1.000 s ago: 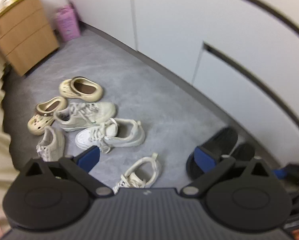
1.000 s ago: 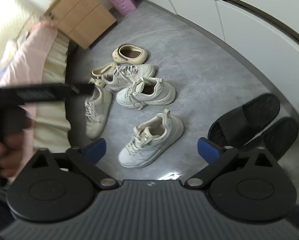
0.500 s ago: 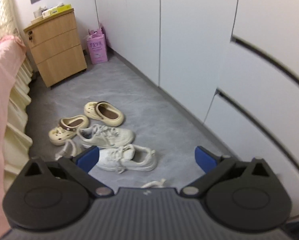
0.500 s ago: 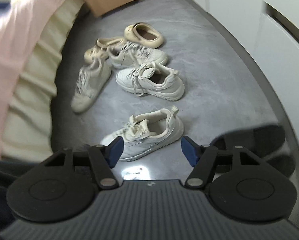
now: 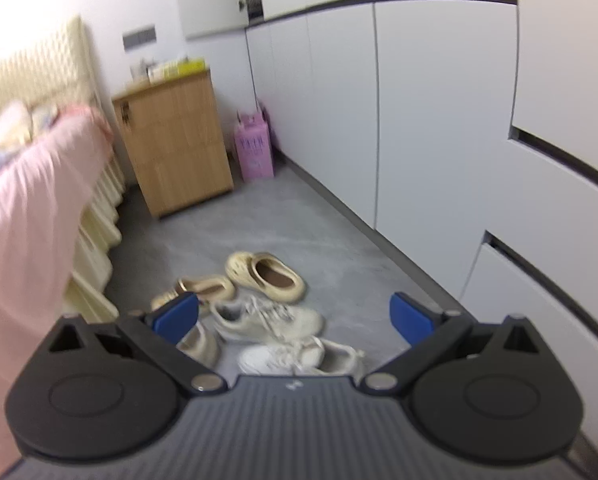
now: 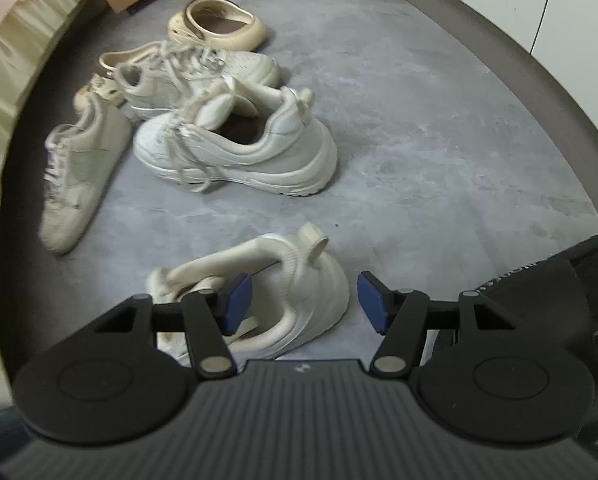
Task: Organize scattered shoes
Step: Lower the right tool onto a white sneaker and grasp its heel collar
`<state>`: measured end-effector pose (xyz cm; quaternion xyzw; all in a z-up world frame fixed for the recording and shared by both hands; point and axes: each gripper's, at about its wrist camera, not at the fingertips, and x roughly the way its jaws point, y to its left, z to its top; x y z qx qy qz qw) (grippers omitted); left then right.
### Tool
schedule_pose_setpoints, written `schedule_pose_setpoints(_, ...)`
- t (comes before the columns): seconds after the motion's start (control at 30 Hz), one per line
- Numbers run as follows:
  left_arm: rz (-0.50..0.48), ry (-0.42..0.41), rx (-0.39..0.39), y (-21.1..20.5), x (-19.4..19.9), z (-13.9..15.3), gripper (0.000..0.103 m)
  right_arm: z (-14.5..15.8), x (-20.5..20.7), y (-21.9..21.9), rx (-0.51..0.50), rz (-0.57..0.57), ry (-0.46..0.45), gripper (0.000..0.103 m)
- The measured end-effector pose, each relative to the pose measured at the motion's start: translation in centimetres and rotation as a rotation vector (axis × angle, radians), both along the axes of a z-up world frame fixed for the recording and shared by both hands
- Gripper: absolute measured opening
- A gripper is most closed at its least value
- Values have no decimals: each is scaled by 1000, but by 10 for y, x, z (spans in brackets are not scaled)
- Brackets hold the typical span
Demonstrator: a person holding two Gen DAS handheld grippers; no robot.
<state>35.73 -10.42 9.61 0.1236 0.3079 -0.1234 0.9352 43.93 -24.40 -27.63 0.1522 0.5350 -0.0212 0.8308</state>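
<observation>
Several pale shoes lie scattered on the grey floor. In the right wrist view my right gripper (image 6: pixel 299 300) is open, low over the heel of a chunky white sneaker (image 6: pixel 299 280), which sits between its fingers. Beyond lie its mate (image 6: pixel 239 152), a flat cream sneaker (image 6: pixel 75 184), another laced one (image 6: pixel 191 72) and a beige clog (image 6: pixel 219 24). A black slide (image 6: pixel 559 280) lies at the right. My left gripper (image 5: pixel 295 316) is open and empty, held high, looking at the clogs (image 5: pixel 267 276) and sneakers (image 5: pixel 267 320).
White cabinet fronts (image 5: pixel 419 120) run along the right. A wooden drawer unit (image 5: pixel 175 148) and a pink bag (image 5: pixel 255 152) stand at the far end. A bed with a pink cover (image 5: pixel 31 216) borders the left.
My right gripper has dropped towards the nearest white sneaker and its fingers have narrowed around the heel. My left gripper has tilted up, so it sees more of the room.
</observation>
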Motion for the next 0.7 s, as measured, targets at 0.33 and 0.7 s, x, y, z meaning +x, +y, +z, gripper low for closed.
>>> schedule_pose_setpoints(0.33, -47, 23, 27, -14, -5, -12, 103, -37, 17, 12, -41, 69, 33, 31)
schedule_pose_setpoints(0.7, -3, 151, -87, 10, 8, -17, 103, -17, 39, -63, -142, -1, -49, 28)
